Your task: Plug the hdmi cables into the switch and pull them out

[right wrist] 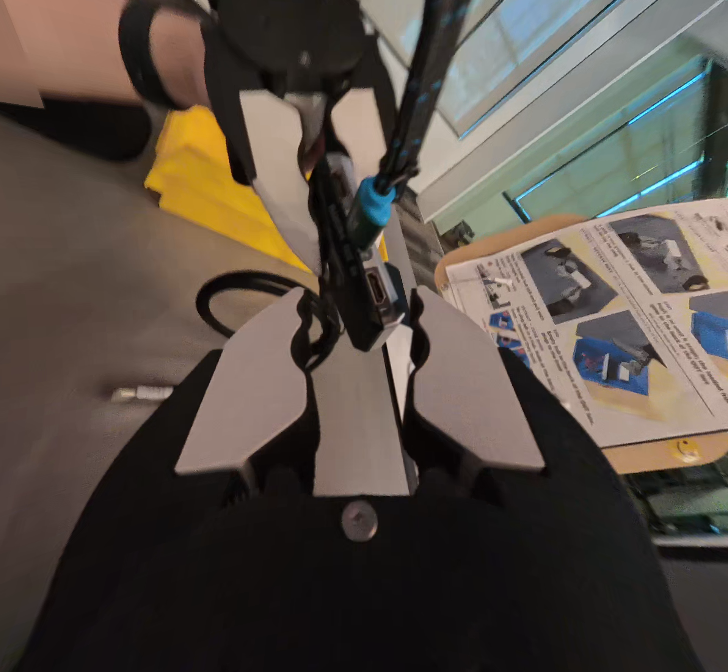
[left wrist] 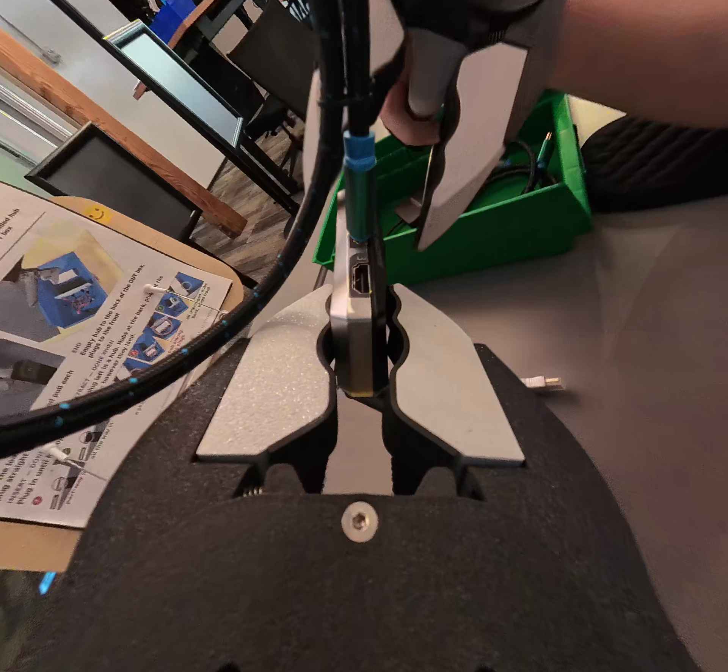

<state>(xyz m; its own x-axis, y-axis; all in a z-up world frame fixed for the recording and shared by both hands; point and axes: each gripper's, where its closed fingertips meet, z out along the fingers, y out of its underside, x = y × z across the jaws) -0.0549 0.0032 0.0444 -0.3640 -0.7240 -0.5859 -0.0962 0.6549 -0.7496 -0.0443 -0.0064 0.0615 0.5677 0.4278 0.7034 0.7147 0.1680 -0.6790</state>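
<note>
Grey table (left wrist: 591,338), printed instruction sheet (left wrist: 98,338)

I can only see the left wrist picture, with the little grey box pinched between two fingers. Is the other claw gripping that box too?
Observer: No. The right wrist view shows the right gripper open; the switch pokes between its fingers, and neither seems to press it.
Operator: Is that green bin the only one?
Observer: No, a yellow bin stands on the table beyond the switch.
Operator: Any loose cable lying around?
Observer: Yes, a black cable loop lies on the table by the right gripper's fingers.
</note>
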